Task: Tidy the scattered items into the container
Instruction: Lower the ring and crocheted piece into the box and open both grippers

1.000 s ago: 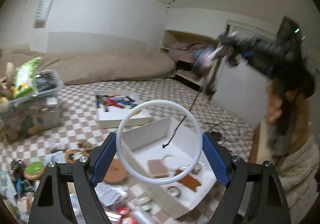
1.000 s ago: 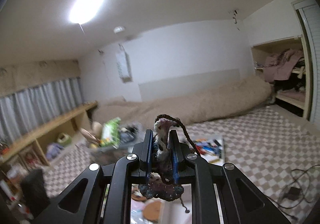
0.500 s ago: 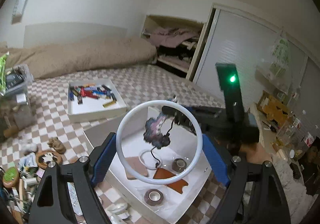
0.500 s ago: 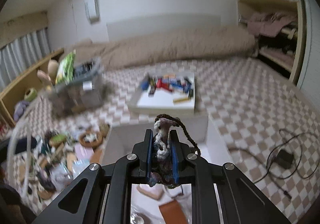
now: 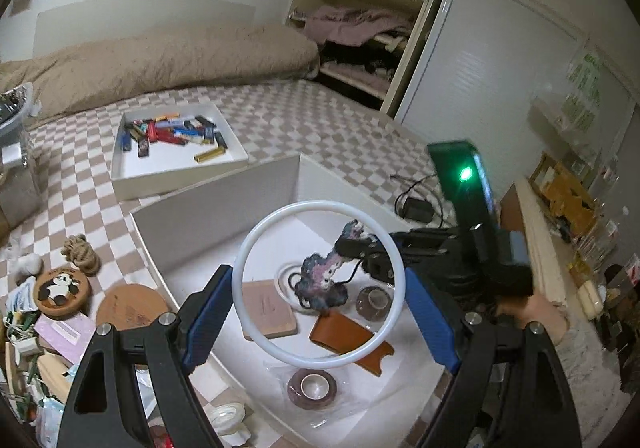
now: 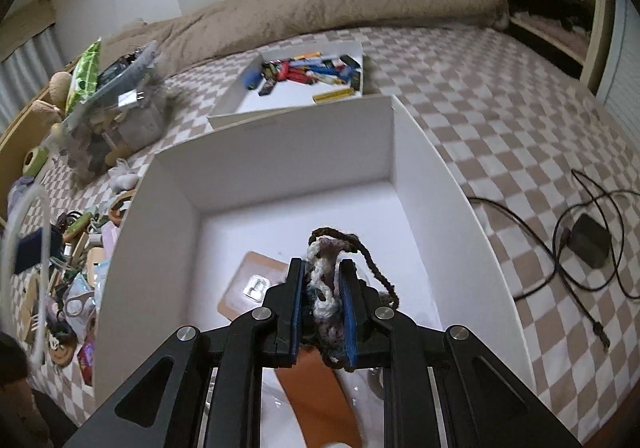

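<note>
right gripper (image 6: 323, 288) pinching purple-white crocheted yarn piece (image 6: 326, 288) over open white cardboard box (image 6: 432, 184): release low, trailing cord inside. left gripper (image 5: 320, 296) clamping white plastic ring (image 5: 256, 248); hold clear.

Both wrist views look steeply down (close) into the white box (image 5: 224, 204)

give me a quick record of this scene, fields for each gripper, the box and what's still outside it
left gripper: holds white ring between its pads, above box
right gripper: shut on crochet piece, over box
box: white, open; holds leather case, tape rolls, pink pad
outside box: panda coaster, rope knot, clutter on checked floor
second tray: small colourful items
</note>
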`<act>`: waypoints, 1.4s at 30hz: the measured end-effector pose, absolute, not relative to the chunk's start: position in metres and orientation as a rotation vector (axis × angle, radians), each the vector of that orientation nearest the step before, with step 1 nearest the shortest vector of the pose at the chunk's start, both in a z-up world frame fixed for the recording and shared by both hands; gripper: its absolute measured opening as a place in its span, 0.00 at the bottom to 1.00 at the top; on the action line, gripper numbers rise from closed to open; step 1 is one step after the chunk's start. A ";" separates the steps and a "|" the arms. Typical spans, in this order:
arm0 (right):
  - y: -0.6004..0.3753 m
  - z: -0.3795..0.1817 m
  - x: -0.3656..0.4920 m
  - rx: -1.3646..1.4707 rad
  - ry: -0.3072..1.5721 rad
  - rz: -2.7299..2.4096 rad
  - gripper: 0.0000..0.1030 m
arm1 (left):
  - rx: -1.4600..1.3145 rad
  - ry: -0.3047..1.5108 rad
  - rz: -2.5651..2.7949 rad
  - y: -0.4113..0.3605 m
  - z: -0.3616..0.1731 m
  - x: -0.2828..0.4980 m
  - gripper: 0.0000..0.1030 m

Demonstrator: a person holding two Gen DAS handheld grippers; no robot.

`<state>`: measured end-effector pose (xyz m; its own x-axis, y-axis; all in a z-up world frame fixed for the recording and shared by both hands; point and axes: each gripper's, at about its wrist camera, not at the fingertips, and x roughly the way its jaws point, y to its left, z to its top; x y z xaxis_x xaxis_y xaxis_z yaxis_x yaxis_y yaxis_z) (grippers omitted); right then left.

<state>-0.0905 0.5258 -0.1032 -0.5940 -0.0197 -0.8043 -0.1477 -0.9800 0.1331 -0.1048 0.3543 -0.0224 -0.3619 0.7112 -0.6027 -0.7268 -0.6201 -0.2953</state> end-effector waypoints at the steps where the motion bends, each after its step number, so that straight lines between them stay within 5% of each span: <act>1: 0.529 -0.105 -0.090 -1.381 0.297 2.719 0.17 | -0.904 0.040 2.050 0.358 -0.027 -0.105 0.82; 24: 0.530 -0.116 -0.083 -1.357 0.329 2.709 0.17 | -1.064 0.304 2.048 0.395 -0.090 -0.108 0.83; 28: 0.530 -0.116 -0.084 -1.358 0.315 2.703 0.17 | -1.071 0.322 2.056 0.396 -0.091 -0.108 0.97; 38: 0.528 -0.116 -0.085 -1.327 0.281 2.711 0.18 | -1.064 0.300 2.062 0.392 -0.091 -0.108 0.97; 40: 0.529 -0.114 -0.083 -1.309 0.291 2.722 0.31 | -1.061 0.301 2.063 0.392 -0.091 -0.107 0.97; 42: 0.529 -0.111 -0.082 -1.284 0.301 2.740 0.63 | -1.058 0.301 2.063 0.392 -0.090 -0.106 0.97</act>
